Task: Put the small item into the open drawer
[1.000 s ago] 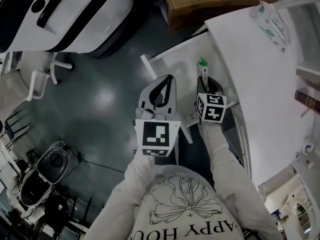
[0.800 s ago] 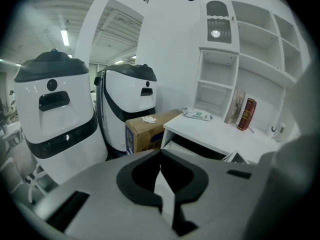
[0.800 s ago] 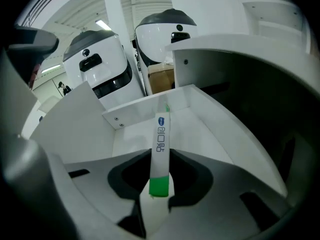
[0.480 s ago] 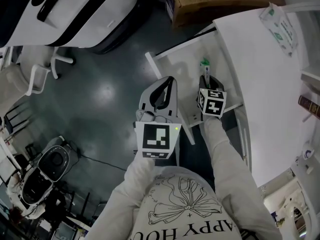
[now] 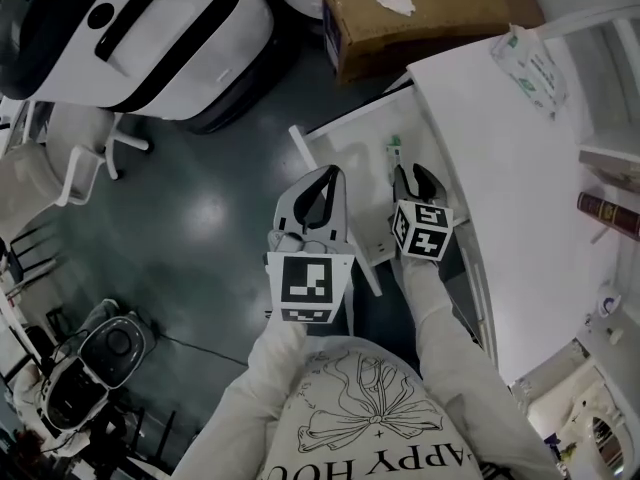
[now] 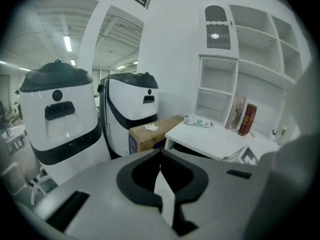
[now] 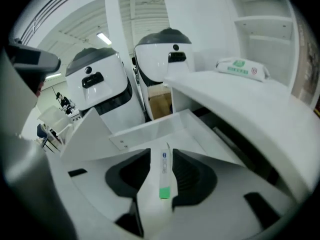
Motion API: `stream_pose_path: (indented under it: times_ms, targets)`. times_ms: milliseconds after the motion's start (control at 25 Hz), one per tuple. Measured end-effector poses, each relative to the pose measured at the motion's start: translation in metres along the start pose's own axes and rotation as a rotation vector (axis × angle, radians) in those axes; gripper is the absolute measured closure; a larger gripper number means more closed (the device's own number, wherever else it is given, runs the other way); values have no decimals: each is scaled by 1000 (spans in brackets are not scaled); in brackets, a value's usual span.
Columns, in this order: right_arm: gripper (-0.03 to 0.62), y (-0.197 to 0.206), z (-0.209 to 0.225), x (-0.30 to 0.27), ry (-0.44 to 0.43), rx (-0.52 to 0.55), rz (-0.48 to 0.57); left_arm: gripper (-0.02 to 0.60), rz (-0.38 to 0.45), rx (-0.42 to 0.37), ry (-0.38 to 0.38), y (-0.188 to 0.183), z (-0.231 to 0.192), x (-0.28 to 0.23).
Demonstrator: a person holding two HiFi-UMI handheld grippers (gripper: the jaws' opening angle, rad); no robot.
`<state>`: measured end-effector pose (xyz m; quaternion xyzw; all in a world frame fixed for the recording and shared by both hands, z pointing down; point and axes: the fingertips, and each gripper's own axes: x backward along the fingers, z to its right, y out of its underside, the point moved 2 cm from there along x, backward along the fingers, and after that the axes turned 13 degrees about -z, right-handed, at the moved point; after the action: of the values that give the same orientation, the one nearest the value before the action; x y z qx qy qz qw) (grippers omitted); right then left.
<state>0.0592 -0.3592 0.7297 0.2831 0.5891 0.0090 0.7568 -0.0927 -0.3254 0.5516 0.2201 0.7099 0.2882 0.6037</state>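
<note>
head view: the right tongs (image 5: 413,176) hang inside the thin white walls of the open drawer (image 5: 345,138), with the small item (image 5: 394,148) poking out past their tips. the left tongs (image 5: 323,180) are at the drawer's outer edge, by the glossy dark floor (image 5: 200,218).

left gripper view: the jaws are pressed together, with nothing between them.

right gripper view: the jaws pinch the slim, flat white small item (image 7: 163,166) with its green patch. the drawer's smooth bottom lies ahead and the white bench (image 7: 240,99) overhangs at the right.

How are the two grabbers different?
The right gripper is shut on a thin white strip; the left gripper is shut on nothing. The right gripper is over the open drawer's inside; the left gripper is by its front edge. Both carry a marker cube.
</note>
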Motion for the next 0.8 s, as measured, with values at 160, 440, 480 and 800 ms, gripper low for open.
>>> stream_pose_path:
  times_ms: [160, 440, 480, 800]
  targets:
    - [482, -39, -12, 66, -15, -16, 153, 577, 62, -11, -8, -25, 5, 24]
    - [531, -105, -24, 197, -14, -21, 443, 577, 186, -19, -24, -69, 20, 76]
    - [534, -113, -25, 215, -11, -21, 480, 577, 206, -23, -26, -76, 22, 83]
    - [545, -148, -25, 322, 17, -4, 695, 577, 354, -75, -27, -127, 40, 133]
